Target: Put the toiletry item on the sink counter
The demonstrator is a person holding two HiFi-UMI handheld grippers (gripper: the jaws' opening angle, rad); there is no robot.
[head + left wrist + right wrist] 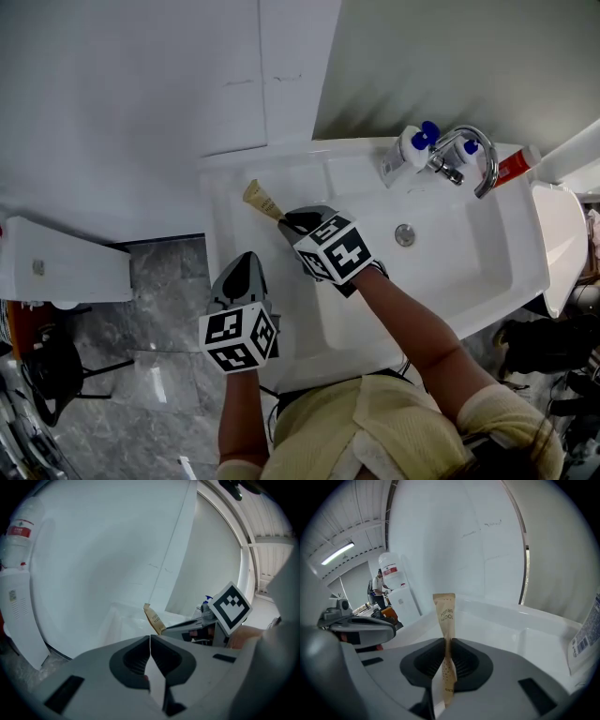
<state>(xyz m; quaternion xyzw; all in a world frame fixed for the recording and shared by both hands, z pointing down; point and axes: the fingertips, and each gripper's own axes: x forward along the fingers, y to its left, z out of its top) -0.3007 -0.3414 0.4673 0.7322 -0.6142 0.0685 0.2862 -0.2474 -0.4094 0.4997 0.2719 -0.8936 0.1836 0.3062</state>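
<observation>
Right gripper view: right gripper pinches toothbrush packet; left gripper pressed together.

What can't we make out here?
Head view: tan paper toothbrush sachet half covered by right tool; contact with white sink counter unclear.
Head view: white blue-capped bottle and red-orange tube, print too small.
</observation>
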